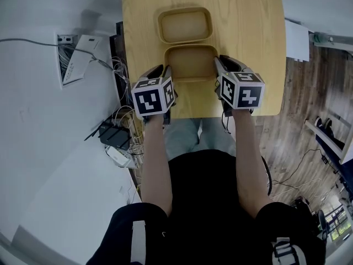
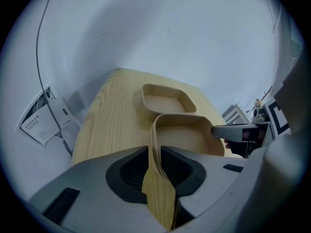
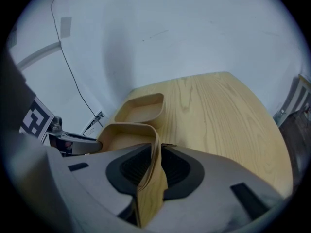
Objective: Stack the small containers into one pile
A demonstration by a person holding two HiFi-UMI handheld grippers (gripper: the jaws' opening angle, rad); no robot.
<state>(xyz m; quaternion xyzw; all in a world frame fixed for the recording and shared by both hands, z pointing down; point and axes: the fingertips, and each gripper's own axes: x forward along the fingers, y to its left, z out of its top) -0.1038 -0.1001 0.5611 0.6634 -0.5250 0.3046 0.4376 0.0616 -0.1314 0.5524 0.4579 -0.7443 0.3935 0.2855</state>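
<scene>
Head view: two small tan containers sit in a line on the wood table, both open side up. The far container is nr the table's middle. The near container is just beside it, toward the person & close to the table's front edge; can't tell if the rims touch. The left claw is at the near container's left wall, the right claw at its right wall, so the container is between the two. Each claw carries its marker cube, angled down, w/ a bare forearm behind it.

Left gripper view: the thin left wall runs straight thru the jaws, dark pads tight on both sides, so it's gripping the near container. The right claw's tip shows across the container at the opposite rim.

Right gripper view: the right wall stands between the jaws, pads either side but not pinching, so the jaws are parted round it. The far container is beyond, empty inside.

Cables & a paper sheet lie on the white floor, left of the table.
</scene>
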